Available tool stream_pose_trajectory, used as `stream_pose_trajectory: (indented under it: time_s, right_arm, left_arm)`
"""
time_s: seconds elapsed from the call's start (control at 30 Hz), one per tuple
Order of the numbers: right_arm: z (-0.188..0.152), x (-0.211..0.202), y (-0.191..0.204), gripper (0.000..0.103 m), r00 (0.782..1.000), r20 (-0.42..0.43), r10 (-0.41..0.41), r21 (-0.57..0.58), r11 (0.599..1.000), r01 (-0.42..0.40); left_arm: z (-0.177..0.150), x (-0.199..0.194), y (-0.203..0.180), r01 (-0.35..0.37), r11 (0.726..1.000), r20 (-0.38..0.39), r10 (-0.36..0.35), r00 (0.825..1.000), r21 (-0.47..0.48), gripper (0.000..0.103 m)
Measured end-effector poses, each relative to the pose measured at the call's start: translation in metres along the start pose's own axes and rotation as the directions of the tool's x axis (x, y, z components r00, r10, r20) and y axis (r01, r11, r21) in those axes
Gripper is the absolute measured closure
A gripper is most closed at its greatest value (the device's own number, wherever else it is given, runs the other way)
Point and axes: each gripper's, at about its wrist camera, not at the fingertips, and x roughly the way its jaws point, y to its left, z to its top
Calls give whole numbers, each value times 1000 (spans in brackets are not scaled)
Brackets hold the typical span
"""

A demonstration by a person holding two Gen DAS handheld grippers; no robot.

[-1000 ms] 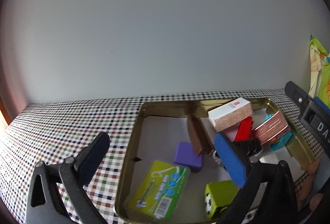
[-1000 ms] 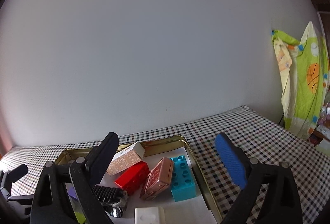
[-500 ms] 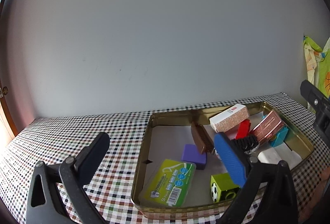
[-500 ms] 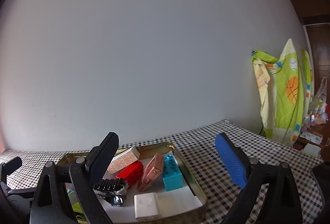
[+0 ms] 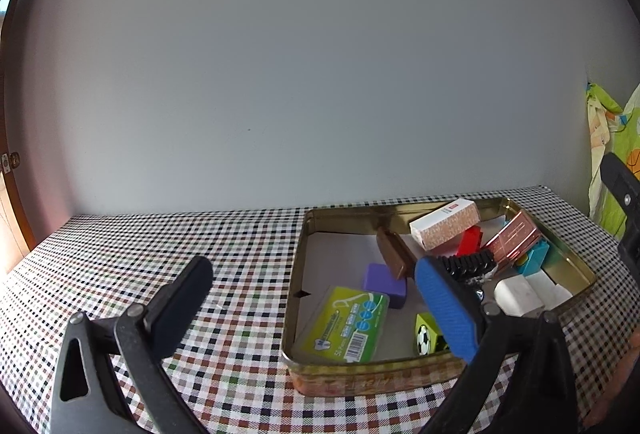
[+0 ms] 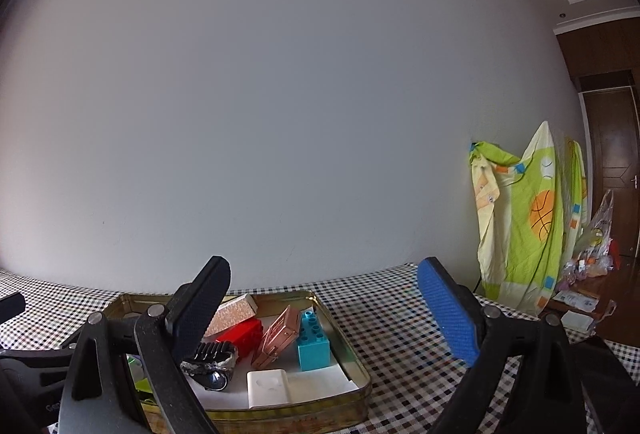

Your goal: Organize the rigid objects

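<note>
A gold tin tray (image 5: pixel 344 374) (image 6: pixel 344 318) stands on the checked tablecloth (image 5: pixel 224 234). In it lie a green card pack (image 5: pixel 344 324), a purple block (image 5: pixel 386 284), a brown bar (image 5: pixel 394 252), a white and pink box (image 5: pixel 444 224) (image 6: pixel 234 314), a red brick (image 5: pixel 470 240) (image 6: pixel 240 336), a copper case (image 5: pixel 514 240) (image 6: pixel 280 336), a teal brick (image 5: pixel 534 260) (image 6: pixel 312 340), a white pad (image 5: pixel 516 294) (image 6: pixel 267 388), a black toothed clip (image 5: pixel 468 264) (image 6: pixel 210 354) and a green football cube (image 5: pixel 426 334). My left gripper (image 5: pixel 312 300) hangs open before the tray's front left. My right gripper (image 6: pixel 324 308) is open, above the tray's front right.
A plain pale wall runs behind the table. A green and yellow printed cloth (image 6: pixel 528 218) hangs at the right, with bags and small items (image 6: pixel 588 262) beside a wooden door (image 6: pixel 612 162). Bare tablecloth (image 6: pixel 400 322) lies right of the tray and left of it.
Both grippers have drawn back and risen from the tray, staying open. The tray now looks smaller and lower in both views, and its contents have not moved.
</note>
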Motion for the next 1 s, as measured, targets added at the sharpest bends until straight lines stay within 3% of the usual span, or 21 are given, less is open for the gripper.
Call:
stream_pose_trajectory:
  time_s: [0.57,1.0]
  right_arm:
    - [-1,0,1,7,1000,-3,3,-7,1000,-4]
    - [-1,2,1,6,1000,-14,3,-12,1000,-4]
  left_arm:
    - [-2,-5,-9,28,999,34,-29,999,30,0]
    - [-3,-4,-5,42,999,18,-42,999,-21,0]
